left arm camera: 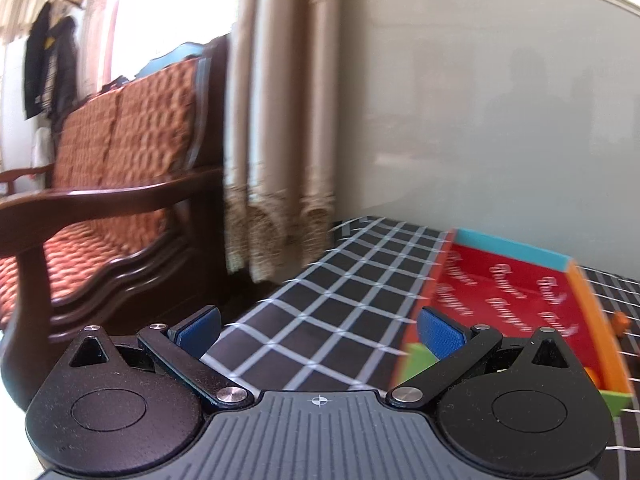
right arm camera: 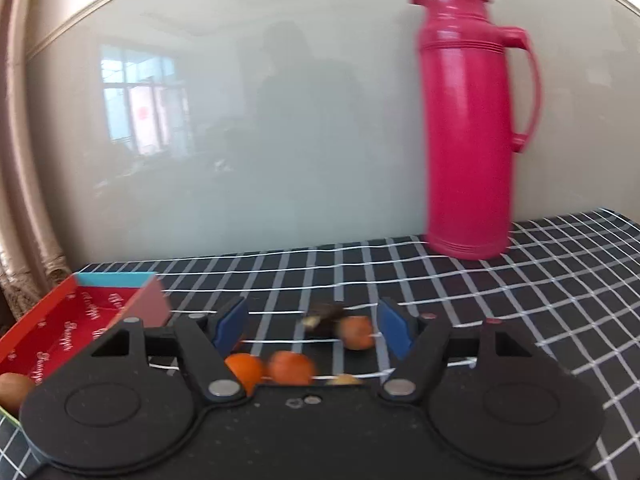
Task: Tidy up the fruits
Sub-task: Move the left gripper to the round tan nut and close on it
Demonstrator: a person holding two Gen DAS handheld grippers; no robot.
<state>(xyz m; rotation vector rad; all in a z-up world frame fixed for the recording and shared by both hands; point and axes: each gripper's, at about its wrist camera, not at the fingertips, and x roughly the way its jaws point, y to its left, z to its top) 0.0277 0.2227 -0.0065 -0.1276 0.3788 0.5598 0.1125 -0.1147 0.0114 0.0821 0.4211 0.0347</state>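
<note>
On my right wrist view, my right gripper (right arm camera: 312, 326) has its blue-padded jaws apart with nothing clamped. Beyond them, on the black tabletop with its white grid cloth (right arm camera: 520, 280), lie three small round orange fruits: one (right arm camera: 356, 332) at about 1 o'clock from the gap's middle, two more (right arm camera: 291, 367) (right arm camera: 245, 370) near 6 and 7 o'clock, close to the gripper body. A dark, blurred piece (right arm camera: 322, 318) sits beside the far fruit; I cannot tell what it is. At 9 o'clock stands the shallow red cardboard tray with coloured walls (right arm camera: 60, 332), a brownish round fruit (right arm camera: 14, 392) at its near end. A tall pink plastic thermos jug (right arm camera: 474, 120) stands upright at 1 o'clock against the wall.

On my left wrist view, my left gripper (left arm camera: 320, 334) is also spread, empty, with the tray (left arm camera: 516, 292) at 2 o'clock.
</note>
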